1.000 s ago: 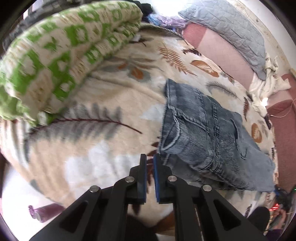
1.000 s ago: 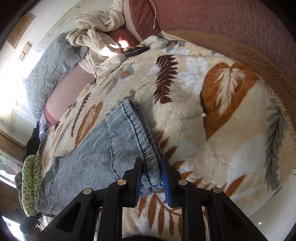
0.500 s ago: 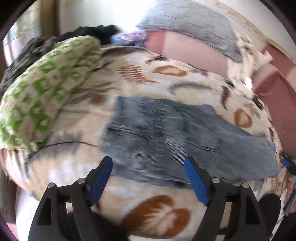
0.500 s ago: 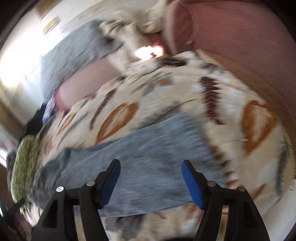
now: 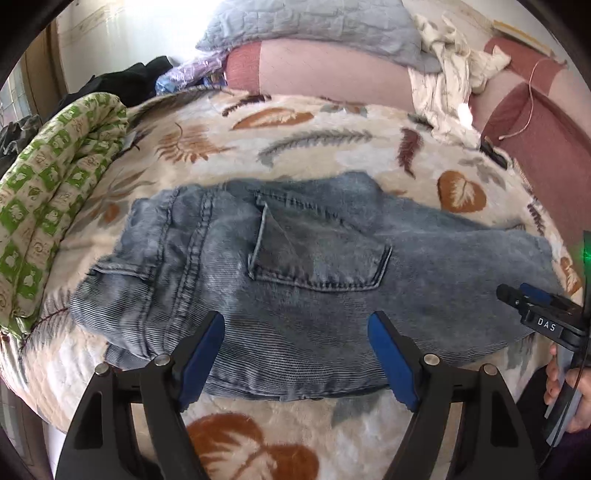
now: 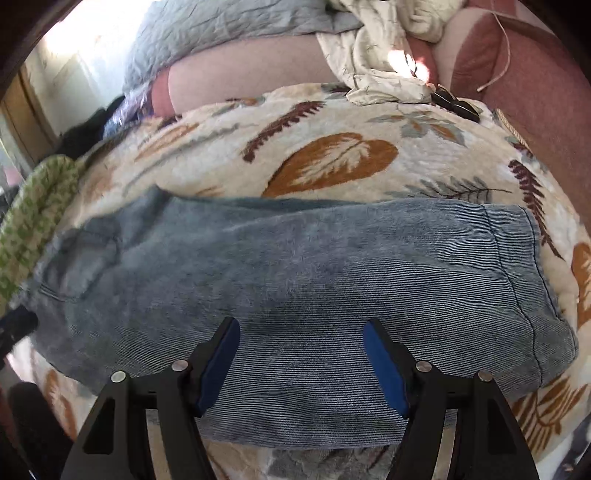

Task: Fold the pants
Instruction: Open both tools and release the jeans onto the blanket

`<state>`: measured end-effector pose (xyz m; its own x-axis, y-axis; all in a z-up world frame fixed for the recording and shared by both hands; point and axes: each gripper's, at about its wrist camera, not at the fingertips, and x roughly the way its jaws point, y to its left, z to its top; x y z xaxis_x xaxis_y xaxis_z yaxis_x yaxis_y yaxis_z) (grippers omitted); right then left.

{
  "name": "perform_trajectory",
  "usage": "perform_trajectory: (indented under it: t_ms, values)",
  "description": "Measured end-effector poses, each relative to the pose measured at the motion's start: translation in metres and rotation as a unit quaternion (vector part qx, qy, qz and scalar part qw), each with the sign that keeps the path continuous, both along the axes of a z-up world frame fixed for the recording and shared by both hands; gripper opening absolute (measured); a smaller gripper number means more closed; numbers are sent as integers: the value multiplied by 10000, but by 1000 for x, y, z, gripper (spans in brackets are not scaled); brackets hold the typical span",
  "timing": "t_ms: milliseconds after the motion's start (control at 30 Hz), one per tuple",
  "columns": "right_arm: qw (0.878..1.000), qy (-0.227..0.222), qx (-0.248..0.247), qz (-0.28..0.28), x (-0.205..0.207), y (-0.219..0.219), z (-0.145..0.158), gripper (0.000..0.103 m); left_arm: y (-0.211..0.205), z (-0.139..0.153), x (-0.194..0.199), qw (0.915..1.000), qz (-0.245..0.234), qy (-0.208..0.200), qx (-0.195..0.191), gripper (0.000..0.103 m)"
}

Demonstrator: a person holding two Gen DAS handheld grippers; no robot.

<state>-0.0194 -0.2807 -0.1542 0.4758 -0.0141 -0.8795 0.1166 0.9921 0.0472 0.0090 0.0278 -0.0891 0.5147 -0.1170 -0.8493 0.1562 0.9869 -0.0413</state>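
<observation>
**Denim laid flat, both tongs spread**

The faded blue denim pants (image 5: 295, 280) were laid lengthwise on the leaf-patterned fleece blanket (image 5: 258, 454). Left tongs (image 5: 295, 354) and right tongs (image 6: 301, 363) were held spread, empty. Heavy, limp cloth was judged best pinched at waistband and hem.

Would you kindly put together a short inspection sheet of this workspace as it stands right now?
Surface: leaf-print blanket spread over a bed.
Job's things: denim pants lie flat across the blanket, back pocket up, waist toward the green quilt, hem at the other end.
Clutter: rolled green-patterned quilt beside the waist; crumpled cream cloth and a dark flat object at the far edge.
Grippers: left claw open above the pants, holding nothing; right claw open over the leg, holding nothing.
Cables: thin cord draped on the red cushion.
Surroundings: grey quilted pillow, dark clothes pile.
</observation>
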Motion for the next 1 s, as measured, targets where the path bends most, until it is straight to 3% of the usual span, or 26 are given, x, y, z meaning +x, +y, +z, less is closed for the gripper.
perform_trajectory:
  t_ms: [333, 667, 1000]
  values:
    - [9983, 347, -452, 140, -4, 6, -16, 74, -2, -25, -11, 9987, -253, 95, 427, 80]
    - [9975, 549, -404, 204, -12, 7, -15, 76, 3, -35, -13, 9987, -282, 197, 385, 84]
    - [9984, 288, -122, 471, -10, 0, -7, 84, -6, -19, -10, 9972, -217, 250, 670, 84]
